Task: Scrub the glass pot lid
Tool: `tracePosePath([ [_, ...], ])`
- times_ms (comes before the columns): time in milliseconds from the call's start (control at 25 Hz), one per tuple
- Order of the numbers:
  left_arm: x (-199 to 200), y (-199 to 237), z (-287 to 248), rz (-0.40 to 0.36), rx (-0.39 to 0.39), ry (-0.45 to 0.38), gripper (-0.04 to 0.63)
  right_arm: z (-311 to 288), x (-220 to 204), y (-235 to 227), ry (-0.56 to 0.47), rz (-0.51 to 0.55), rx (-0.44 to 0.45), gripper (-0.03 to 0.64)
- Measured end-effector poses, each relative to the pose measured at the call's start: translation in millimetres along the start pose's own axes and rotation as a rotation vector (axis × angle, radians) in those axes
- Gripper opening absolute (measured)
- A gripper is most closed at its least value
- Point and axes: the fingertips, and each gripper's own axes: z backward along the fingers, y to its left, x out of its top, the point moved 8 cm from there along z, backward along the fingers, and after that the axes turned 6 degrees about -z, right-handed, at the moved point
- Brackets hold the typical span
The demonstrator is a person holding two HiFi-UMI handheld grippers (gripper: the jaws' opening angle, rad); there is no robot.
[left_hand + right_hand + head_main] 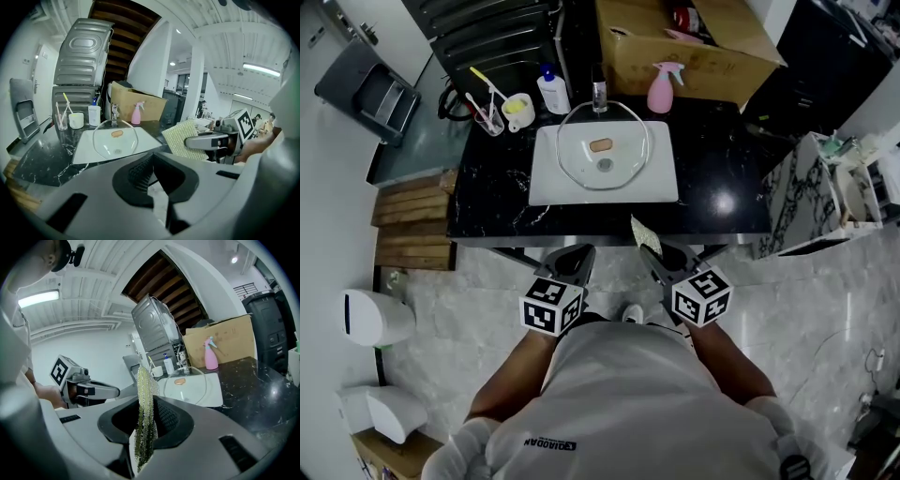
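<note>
I note glass pot lid (603,147) over white sink (661,183), 12 o'clock from both grippers, well apart. Right gripper (654,255) clenched on green scrub pad (645,234). Left gripper (579,253) jaws together, empty.

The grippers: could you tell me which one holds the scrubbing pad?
The right gripper: a yellow-green scrubbing pad is clamped between its jaws, whereas the left gripper holds nothing.

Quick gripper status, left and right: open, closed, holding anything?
Left gripper: closed, nothing between its jaws.
Right gripper: closed on the scrub pad.
</note>
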Motion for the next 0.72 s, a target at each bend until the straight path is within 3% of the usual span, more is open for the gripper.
tracePosePath([
  [400, 11, 35, -21, -0.004, -0.003, 0.012, 0.015, -33, 14, -18, 0.022, 0.007, -0.006, 0.084],
  [720, 34, 98, -52, -0.012, -0.062, 0.001, 0.015, -85, 42, -28, 0.037, 0.04, -0.078, 0.085],
])
